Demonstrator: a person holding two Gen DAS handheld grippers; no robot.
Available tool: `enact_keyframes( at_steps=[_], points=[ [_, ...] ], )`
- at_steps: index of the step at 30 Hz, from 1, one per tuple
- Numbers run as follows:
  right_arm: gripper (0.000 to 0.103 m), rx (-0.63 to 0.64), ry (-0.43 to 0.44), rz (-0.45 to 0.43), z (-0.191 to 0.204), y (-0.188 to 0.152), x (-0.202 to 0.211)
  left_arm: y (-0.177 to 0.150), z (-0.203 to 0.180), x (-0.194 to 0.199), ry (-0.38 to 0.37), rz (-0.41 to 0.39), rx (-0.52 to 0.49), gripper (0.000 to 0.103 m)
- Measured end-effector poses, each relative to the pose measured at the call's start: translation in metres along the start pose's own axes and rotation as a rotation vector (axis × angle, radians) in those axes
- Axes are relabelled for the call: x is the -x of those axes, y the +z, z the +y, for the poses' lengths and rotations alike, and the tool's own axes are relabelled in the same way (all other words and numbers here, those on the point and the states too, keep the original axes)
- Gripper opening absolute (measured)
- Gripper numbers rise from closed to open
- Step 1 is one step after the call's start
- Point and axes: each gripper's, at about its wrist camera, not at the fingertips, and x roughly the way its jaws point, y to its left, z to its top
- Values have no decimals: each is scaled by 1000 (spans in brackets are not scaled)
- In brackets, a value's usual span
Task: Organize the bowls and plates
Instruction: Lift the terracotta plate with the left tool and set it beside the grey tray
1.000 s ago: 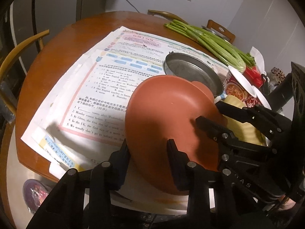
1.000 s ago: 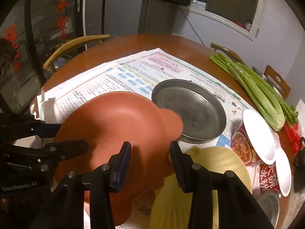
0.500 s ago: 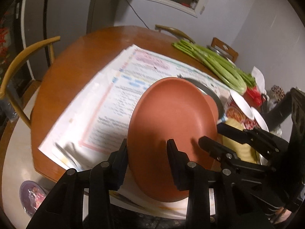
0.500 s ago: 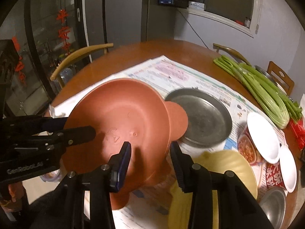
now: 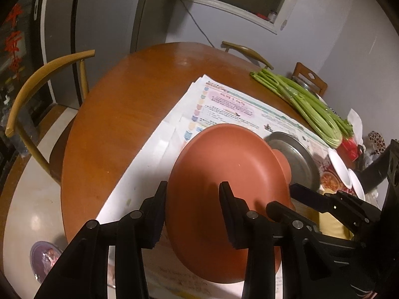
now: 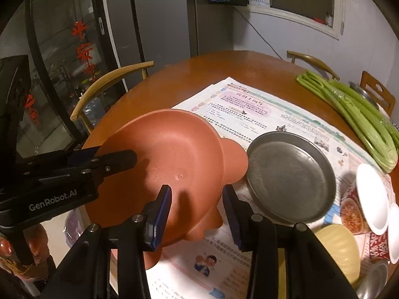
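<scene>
A terracotta plate with small round ears point(image 5: 224, 174) point(image 6: 164, 167) is lifted off the table and tilted. My left gripper point(image 5: 192, 194) grips its near rim, one finger on each face. My right gripper point(image 6: 197, 199) grips the opposite rim the same way. Each gripper shows in the other's view: the left one point(image 6: 109, 159), the right one point(image 5: 296, 199). A grey metal plate point(image 6: 289, 177) point(image 5: 294, 159) lies on the papers beyond. A yellow scalloped bowl point(image 6: 339, 246) sits at lower right.
Printed papers point(image 6: 249, 109) cover the round wooden table point(image 5: 129, 104). Celery point(image 6: 354, 114) lies at the far right. White dishes point(image 6: 371, 196) lean on red noodle cups. Wooden chairs point(image 5: 37, 82) stand around the table. A purple dish point(image 5: 42, 256) lies on the floor.
Both grippers have lifted the terracotta plate up off the papers and tilted it. The cameras have risen and more of the room shows.
</scene>
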Motion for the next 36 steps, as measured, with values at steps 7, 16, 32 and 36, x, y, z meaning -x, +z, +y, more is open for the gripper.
enact_keyframes(
  at_steps=[7, 16, 32, 36],
  points=[
    [43, -21, 57, 23, 4, 0, -14, 6, 2, -20, -21, 29, -7, 42],
    [43, -50, 12, 8, 1, -5, -14, 7, 12, -37, 12, 39, 4, 42],
    [44, -66, -28, 32, -1, -12, -20, 10, 0, -47, 24, 36, -39, 43],
    [44, -83, -20, 30, -4, -10, -21, 14, 0, -51, 8, 43, -33, 43]
  ],
)
